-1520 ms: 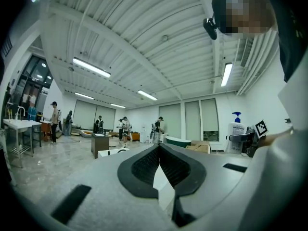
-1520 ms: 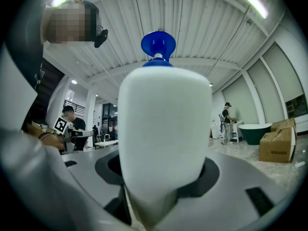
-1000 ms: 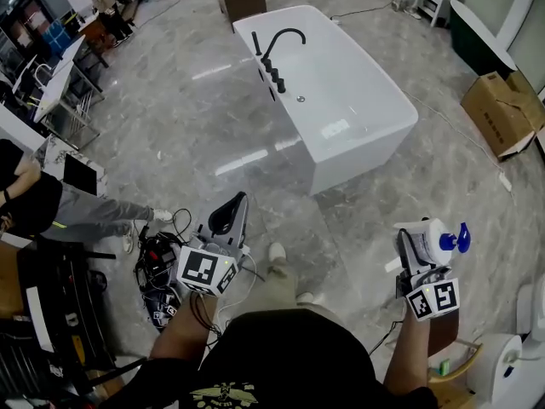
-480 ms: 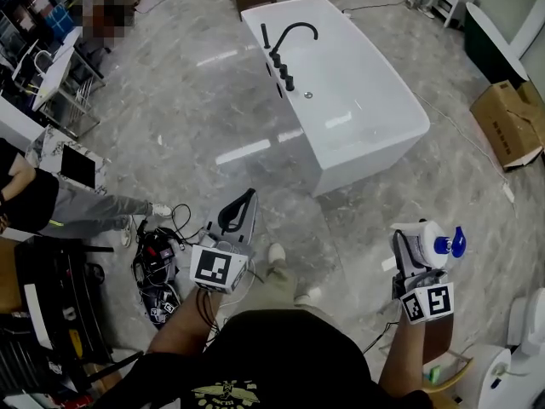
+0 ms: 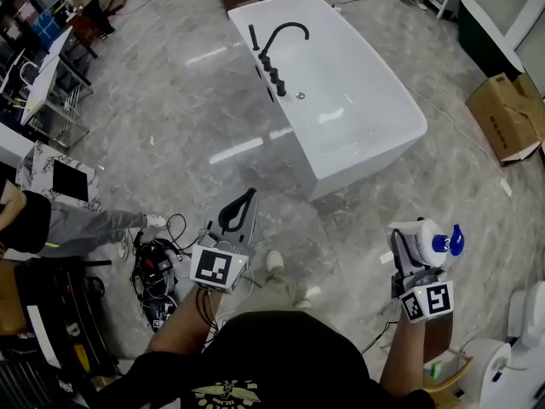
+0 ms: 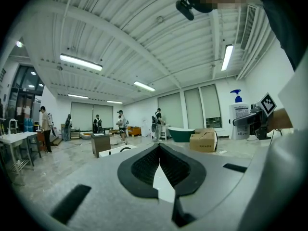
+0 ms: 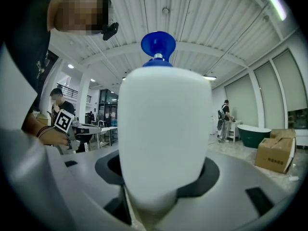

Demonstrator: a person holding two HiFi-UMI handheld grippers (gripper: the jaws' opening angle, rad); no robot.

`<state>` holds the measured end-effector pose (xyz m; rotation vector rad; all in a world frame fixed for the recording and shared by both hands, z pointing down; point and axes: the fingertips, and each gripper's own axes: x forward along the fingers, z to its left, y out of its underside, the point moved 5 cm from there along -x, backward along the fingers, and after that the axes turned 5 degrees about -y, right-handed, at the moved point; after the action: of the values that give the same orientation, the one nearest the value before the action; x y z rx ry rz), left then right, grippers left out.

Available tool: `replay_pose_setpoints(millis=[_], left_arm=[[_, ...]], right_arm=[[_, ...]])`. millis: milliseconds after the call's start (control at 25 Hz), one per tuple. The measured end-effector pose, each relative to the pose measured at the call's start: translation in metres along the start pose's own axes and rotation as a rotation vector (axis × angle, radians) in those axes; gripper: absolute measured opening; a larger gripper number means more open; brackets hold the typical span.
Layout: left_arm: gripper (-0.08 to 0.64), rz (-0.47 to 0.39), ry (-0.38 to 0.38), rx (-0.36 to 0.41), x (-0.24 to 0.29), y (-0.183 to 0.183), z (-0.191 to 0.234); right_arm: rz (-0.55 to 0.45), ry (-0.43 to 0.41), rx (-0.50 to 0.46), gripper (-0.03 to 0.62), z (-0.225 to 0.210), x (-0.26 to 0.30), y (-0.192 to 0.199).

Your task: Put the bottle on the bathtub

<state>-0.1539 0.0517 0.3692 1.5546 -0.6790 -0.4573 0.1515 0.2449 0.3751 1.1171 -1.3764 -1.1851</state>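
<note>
A white bottle [image 5: 427,240] with a blue pump top fills the right gripper view [image 7: 164,138]; my right gripper [image 5: 415,250] is shut on it and holds it upright at the lower right of the head view. The white bathtub [image 5: 387,147] with a black curved faucet [image 5: 277,41] stands ahead across the marble floor, well apart from both grippers. My left gripper [image 5: 239,212] is at the lower middle, shut with nothing between its jaws. In the left gripper view the bottle [image 6: 237,121] shows off to the right, and the closed jaws [image 6: 159,163] point across the hall.
A cardboard box [image 5: 504,113] lies on the floor right of the tub. A tangle of cables and gear [image 5: 157,267] sits at my lower left, beside a seated person's legs [image 5: 94,224]. Desks [image 5: 38,92] line the left. A white fixture [image 5: 502,365] stands at the lower right.
The view has shifted slightly, with the bathtub a little nearer and more to the left. Both grippers keep the same pose, and the bottle stays held.
</note>
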Motion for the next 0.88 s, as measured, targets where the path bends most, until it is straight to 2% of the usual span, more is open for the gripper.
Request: replay_pose_setpoints(millis=[600, 880], left_arm=[[0.009, -0.050, 0.057, -0.010, 0.078, -0.011, 0.084], [0.009, -0.055, 0.062, -0.046, 0.094, -0.006, 0.113]], right_arm=[[-0.017, 0.076, -0.033, 0.262, -0.007, 0.086, -0.039], [-0.027, 0.048, -0.025, 0.262, 0.010, 0.117, -0.048]])
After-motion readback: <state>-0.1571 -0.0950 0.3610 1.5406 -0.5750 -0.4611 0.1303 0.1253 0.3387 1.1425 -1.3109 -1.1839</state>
